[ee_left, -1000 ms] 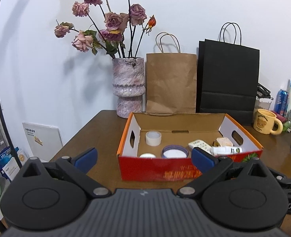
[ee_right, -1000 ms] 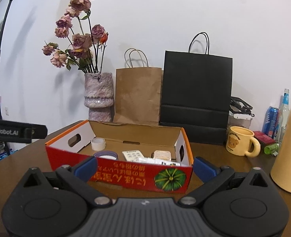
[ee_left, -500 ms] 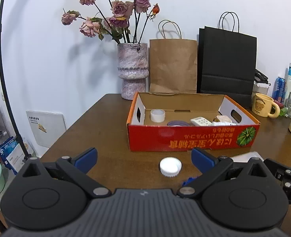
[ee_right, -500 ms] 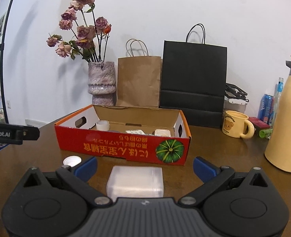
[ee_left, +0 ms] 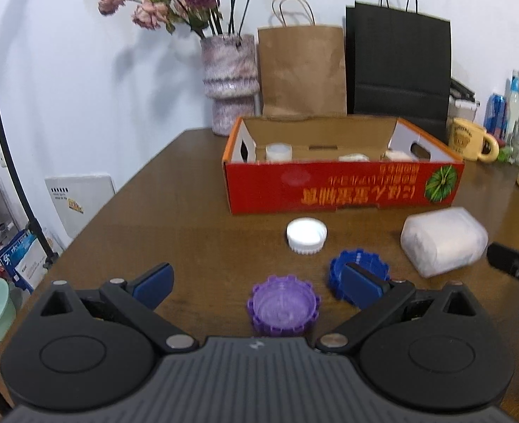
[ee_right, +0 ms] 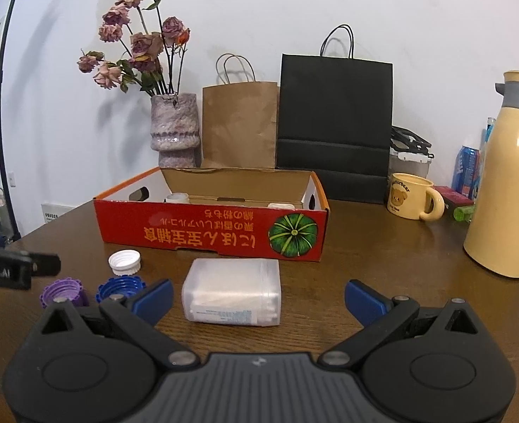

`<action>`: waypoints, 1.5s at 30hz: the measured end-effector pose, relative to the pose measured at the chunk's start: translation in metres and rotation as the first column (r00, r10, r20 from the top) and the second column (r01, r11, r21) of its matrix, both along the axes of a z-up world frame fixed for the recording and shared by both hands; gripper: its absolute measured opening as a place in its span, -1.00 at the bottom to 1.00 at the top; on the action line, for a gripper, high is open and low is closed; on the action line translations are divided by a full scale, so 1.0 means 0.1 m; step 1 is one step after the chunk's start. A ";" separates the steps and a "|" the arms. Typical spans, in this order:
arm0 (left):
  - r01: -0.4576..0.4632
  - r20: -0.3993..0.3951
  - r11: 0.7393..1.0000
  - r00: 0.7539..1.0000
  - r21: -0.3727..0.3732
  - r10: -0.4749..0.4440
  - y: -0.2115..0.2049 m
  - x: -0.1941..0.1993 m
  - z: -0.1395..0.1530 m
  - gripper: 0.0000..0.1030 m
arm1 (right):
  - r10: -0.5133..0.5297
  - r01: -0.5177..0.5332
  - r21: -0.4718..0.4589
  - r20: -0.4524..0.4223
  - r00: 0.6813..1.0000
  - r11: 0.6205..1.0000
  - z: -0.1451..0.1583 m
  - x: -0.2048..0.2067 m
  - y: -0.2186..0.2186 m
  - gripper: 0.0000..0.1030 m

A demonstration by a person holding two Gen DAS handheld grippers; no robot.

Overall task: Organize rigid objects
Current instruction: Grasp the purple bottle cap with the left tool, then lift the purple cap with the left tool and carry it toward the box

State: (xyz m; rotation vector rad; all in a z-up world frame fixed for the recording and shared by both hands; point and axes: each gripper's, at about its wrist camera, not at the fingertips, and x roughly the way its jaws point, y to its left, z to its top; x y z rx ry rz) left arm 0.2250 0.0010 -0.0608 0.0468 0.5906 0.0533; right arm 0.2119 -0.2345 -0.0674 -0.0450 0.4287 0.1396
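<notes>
A red cardboard box (ee_left: 344, 187) (ee_right: 210, 231) with a pumpkin print stands open on the brown table and holds several small items. In front of it lie a white cap (ee_left: 306, 235) (ee_right: 124, 262), a blue cap (ee_left: 360, 271) (ee_right: 120, 287), a purple cap (ee_left: 283, 308) (ee_right: 62, 290) and a translucent plastic container (ee_left: 443, 245) (ee_right: 233, 290). My left gripper (ee_left: 256, 282) is open above the purple cap, holding nothing. My right gripper (ee_right: 257, 298) is open just behind the plastic container, also holding nothing.
At the back stand a vase of dried roses (ee_right: 175, 125), a brown paper bag (ee_right: 240, 125) and a black paper bag (ee_right: 333, 127). A yellow mug (ee_right: 413, 201), a cream thermos (ee_right: 506, 190) and drink bottles (ee_left: 504, 109) are on the right. The table's left edge (ee_left: 118, 197) drops to the floor.
Both grippers have pulled back from the box and lowered toward the table. The caps and the plastic container in front of the box have come into view. Both stay open.
</notes>
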 end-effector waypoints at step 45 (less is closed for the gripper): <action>0.025 0.044 1.000 0.999 0.014 -0.025 -0.11 0.28 -0.01 0.07 | -0.012 0.010 -0.043 -0.043 0.999 0.999 -0.19 0.09 0.12 1.00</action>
